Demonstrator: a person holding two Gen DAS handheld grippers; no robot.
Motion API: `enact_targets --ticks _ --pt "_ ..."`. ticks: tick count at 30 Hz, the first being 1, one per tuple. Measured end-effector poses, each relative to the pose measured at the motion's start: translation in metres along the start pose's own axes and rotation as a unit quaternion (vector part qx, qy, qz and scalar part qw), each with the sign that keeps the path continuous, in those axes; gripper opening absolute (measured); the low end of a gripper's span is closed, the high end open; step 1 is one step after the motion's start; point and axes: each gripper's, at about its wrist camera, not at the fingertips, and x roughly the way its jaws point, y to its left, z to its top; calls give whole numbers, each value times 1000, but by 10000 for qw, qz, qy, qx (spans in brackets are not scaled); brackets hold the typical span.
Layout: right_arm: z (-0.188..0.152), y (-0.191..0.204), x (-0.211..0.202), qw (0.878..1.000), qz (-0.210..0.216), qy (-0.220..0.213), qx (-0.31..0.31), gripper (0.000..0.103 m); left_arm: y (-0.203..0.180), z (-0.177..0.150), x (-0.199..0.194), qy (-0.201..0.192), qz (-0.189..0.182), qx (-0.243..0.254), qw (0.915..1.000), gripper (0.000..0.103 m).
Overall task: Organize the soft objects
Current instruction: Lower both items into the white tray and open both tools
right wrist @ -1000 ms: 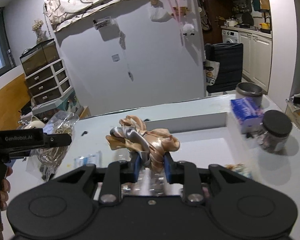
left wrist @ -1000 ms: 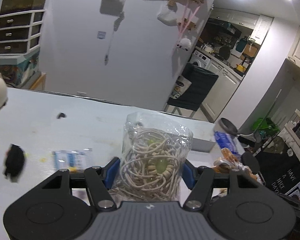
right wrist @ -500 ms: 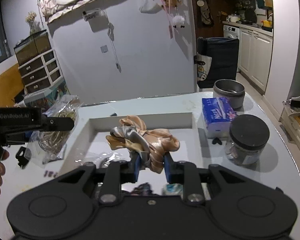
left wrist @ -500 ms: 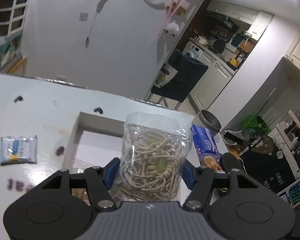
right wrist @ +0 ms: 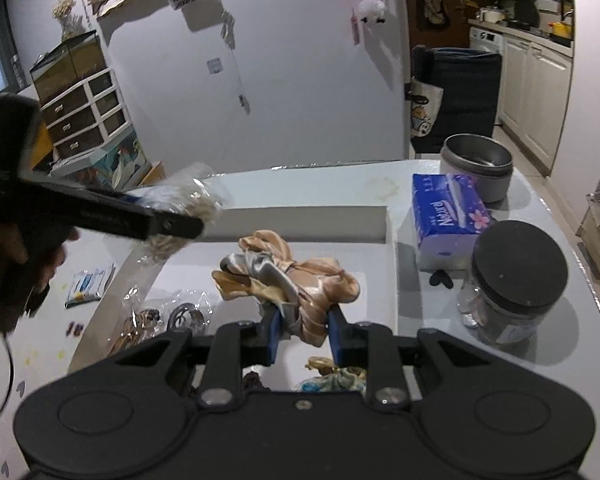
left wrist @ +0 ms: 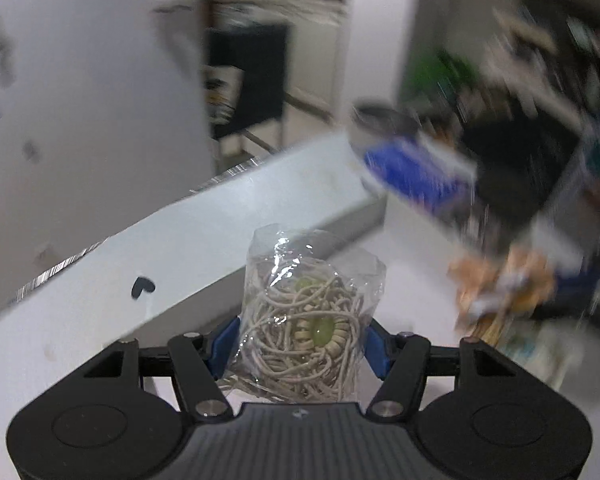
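The right gripper [right wrist: 303, 334] clamped a bunched satin scrunchie in peach and silver [right wrist: 290, 280] above the shallow white tray [right wrist: 300, 220]. At left, the left gripper [right wrist: 172, 226] carried a clear plastic bag of beige cord [right wrist: 188, 200] over the tray's rim. A blue tissue pack [right wrist: 448, 212] lay beside a black-lidded jar [right wrist: 512, 280].
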Motion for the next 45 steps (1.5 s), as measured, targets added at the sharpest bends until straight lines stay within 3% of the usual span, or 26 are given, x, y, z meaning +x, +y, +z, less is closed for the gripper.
enact_targets --ticks 6,12,13,16,19,23,26,30,32,33,35,40,45 --pt "2 -3 20 9997 129 204 -78 25 8 0 37 565 -254 1400 9882 64" --pt "4 0 39 9976 302 515 -346 26 28 4 51 761 -499 1804 9794 66" --pt "4 2 41 9971 348 551 -389 25 31 4 53 777 -527 1808 9790 66" --pt "7 11 49 9944 566 684 -567 26 40 3 58 862 -394 1734 9803 84" --pt "9 21 58 9920 694 815 -671 27 46 -2 59 862 -425 1476 9844 88" --pt "8 20 72 9905 731 1118 -315 54 50 -9 51 660 -369 1134 9907 88" --pt "7 17 75 9909 603 1196 -115 64 55 -11 36 296 -354 612 9971 88" --pt "10 9 69 9918 622 1093 219 64 59 -10 21 -135 -467 -460 9978 81" --pt "11 3 68 9915 641 1038 460 61 56 -7 23 -94 -483 -945 9943 66" --pt "12 1 68 9913 620 1014 557 59 54 -7 25 -63 -474 -1150 9922 63" --pt "13 -5 70 9909 492 1008 746 44 47 -6 30 -71 -369 -1433 9890 60" --pt "8 -6 82 9875 381 1290 827 38 24 -1 46 -5 102 -1182 9929 60" --pt "0 5 90 9857 413 1472 707 38 -1 -13 53 200 342 222 9990 61"
